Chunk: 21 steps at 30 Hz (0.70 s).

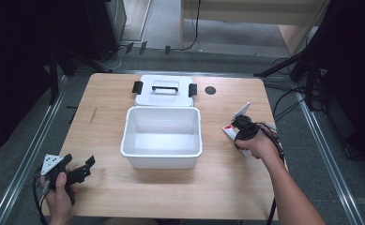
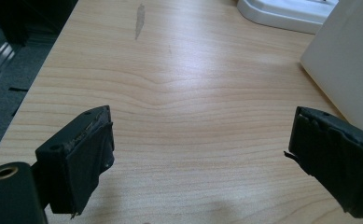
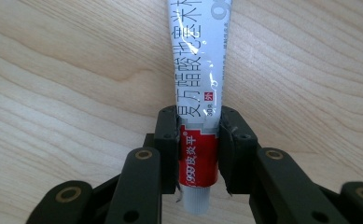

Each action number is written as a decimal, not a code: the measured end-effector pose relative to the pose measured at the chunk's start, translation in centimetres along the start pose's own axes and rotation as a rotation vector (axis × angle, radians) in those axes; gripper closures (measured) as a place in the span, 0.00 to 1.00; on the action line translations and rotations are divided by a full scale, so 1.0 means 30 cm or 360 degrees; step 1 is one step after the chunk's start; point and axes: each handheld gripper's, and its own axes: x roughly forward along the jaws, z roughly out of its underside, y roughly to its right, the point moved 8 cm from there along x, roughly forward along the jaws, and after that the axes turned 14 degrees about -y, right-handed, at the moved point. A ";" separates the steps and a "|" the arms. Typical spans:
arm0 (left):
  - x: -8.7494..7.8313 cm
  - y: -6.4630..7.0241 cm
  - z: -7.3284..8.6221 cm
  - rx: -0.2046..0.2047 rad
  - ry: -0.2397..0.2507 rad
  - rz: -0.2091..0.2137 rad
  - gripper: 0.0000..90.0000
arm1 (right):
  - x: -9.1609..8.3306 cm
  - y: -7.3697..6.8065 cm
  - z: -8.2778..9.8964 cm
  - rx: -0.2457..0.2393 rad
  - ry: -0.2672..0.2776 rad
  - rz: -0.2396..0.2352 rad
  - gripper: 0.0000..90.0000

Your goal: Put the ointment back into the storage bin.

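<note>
- The ointment tube (image 3: 198, 93) is being clamped by the right gripper (image 3: 198, 156) across its red band near the cap end; in the high view it is being held at 3 o'clock of the white bin (image 1: 162, 137), just above the table (image 1: 217, 187).
- The soft tube is being pinched close to one end, so the long free end is likely being left to sag or swing, and could be caught on the bin rim.
- A slip through the pads is being risked, since the tube wall is smooth.
- The left gripper (image 2: 198, 154) is being held with jaws apart over bare wood at 8 o'clock of the bin, gripping nothing.
- The lid (image 1: 164, 90) is lying at 12 o'clock, touching the bin.
</note>
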 end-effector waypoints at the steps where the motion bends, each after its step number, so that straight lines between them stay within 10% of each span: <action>1: 0.000 0.000 0.000 0.0000 0.0000 0.0001 0.08 | -0.005 -0.001 -0.001 -0.0009 0.0009 0.0003 0.80; 21: 0.000 -0.001 0.000 0.0000 0.0001 0.0000 0.08 | -0.172 -0.061 -0.008 -0.0171 0.0133 0.0003 0.81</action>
